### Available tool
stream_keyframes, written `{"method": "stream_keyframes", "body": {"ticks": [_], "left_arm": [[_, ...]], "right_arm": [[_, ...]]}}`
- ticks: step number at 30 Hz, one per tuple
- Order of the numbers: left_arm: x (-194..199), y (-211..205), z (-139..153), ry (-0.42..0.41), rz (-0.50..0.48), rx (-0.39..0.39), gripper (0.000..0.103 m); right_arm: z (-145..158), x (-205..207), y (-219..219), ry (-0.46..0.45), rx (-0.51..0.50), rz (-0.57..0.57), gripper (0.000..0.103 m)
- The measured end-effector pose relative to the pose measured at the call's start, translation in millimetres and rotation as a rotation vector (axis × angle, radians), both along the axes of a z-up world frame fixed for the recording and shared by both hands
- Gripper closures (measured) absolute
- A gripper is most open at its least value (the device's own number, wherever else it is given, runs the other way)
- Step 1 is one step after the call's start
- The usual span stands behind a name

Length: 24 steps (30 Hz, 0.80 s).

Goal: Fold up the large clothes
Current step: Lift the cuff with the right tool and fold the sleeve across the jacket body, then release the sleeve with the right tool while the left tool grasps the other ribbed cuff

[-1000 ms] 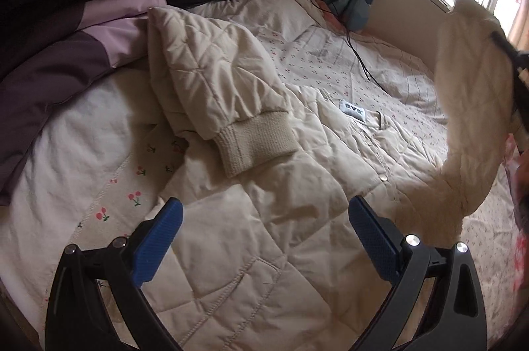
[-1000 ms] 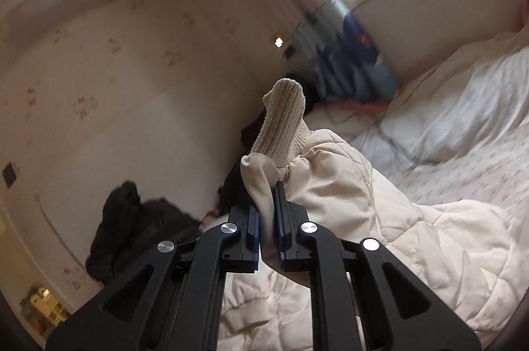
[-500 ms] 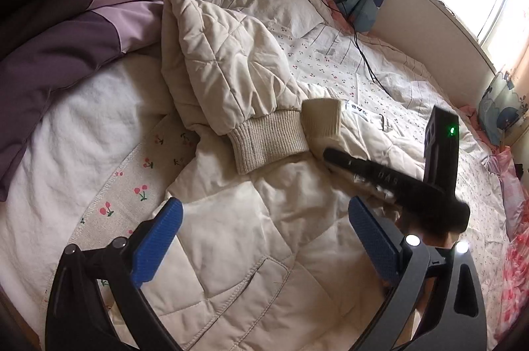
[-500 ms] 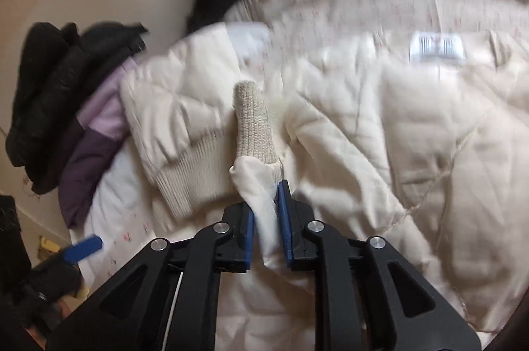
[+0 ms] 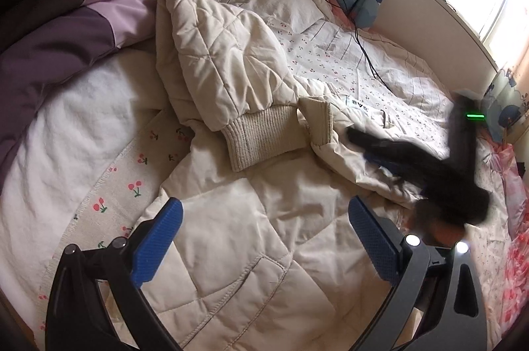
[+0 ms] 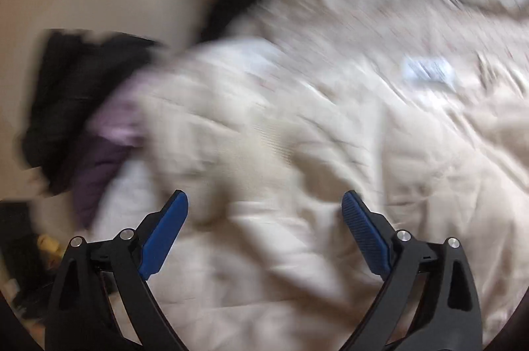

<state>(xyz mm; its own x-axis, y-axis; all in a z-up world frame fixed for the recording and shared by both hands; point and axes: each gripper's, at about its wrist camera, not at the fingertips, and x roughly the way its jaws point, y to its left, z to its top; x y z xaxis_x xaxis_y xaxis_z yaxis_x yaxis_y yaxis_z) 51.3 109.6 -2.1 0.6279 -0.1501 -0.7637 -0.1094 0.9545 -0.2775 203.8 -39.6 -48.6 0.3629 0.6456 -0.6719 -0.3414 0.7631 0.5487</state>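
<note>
Letting go, your right gripper (image 6: 264, 238) has just spread its jaws wide and empty, dropping the second sleeve cuff (image 5: 317, 122) beside the first on the cream jacket (image 5: 238, 238) (left gripper (image 5: 264, 238) also open, holding nothing), so both sleeves now lie folded in.

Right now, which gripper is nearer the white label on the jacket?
Right. The right gripper lies just below the label; the left gripper hangs well back over the jacket's pocket.

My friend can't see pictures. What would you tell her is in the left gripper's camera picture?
A puffy cream quilted jacket lies on a cherry-print bed, both ribbed cuffs folded across its middle. The open blue-padded left gripper hovers above; the blurry black right gripper sits beside the sleeve.
</note>
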Motion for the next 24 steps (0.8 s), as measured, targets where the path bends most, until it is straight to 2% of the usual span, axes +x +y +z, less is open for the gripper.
{"method": "stream_keyframes", "body": {"ticks": [2,5,6,7,9,11,12,13,14,15,16,17,20,21,24], "left_arm": [[0.5,-1.3,-1.1,0.002,-0.006,-0.002,0.007],[0.5,-3.1,-2.1,0.005,-0.015,0.017,0.007],[0.6,-2.6,-2.2,0.007,-0.018,0.012,0.007],[0.3,-1.5,-1.9,0.007,-0.022,0.006,0.007],[-1.5,1.8,0.3,-0.002,-0.024,0.011,0.007],[-2.9,8.0,3.9,-0.017,-0.009,0.026,0.007],[-3.3,10.8,5.7,-0.027,-0.004,0.039,0.007],[-3.2,12.8,7.9,-0.038,-0.006,0.061,0.007],[-3.0,13.8,10.4,-0.052,-0.011,0.103,0.007],[-2.6,14.5,12.0,-0.065,-0.016,0.141,0.007],[-2.2,14.4,12.8,-0.079,-0.029,0.180,0.007],[-1.6,13.3,12.9,-0.091,-0.057,0.222,0.007],[0.3,7.1,8.4,-0.129,-0.187,0.356,0.007],[0.0,3.1,5.9,-0.150,-0.239,0.404,0.007],[0.3,-12.4,-4.2,-0.206,-0.424,0.566,0.007]], "right_arm": [[-17.8,13.3,5.4,0.023,-0.031,-0.028,0.009],[-4.4,7.8,11.1,0.026,-0.039,-0.011,0.006],[6.7,-0.9,5.8,-0.016,-0.014,0.009,0.007],[22.9,-15.4,-10.0,-0.093,-0.010,-0.017,0.007],[46.5,-45.6,-53.9,-0.234,-0.048,-0.138,0.007],[54.3,-70.0,-105.6,-0.316,-0.161,-0.322,0.007],[48.6,-71.5,-126.5,-0.304,-0.207,-0.395,0.007],[31.3,-65.7,-148.3,-0.229,-0.266,-0.455,0.007],[2.3,-49.9,-161.0,-0.081,-0.306,-0.405,0.007],[-16.2,-43.3,-166.2,-0.006,-0.327,-0.350,0.008],[-17.0,-49.8,-170.5,-0.021,-0.335,-0.340,0.009],[-5.1,-62.0,-174.5,-0.054,-0.318,-0.347,0.010],[30.8,-106.0,-181.0,-0.142,-0.200,-0.323,0.010],[38.1,-131.9,-183.9,-0.161,-0.164,-0.289,0.009],[35.2,-178.7,-186.3,-0.195,-0.056,-0.255,0.007]]}}
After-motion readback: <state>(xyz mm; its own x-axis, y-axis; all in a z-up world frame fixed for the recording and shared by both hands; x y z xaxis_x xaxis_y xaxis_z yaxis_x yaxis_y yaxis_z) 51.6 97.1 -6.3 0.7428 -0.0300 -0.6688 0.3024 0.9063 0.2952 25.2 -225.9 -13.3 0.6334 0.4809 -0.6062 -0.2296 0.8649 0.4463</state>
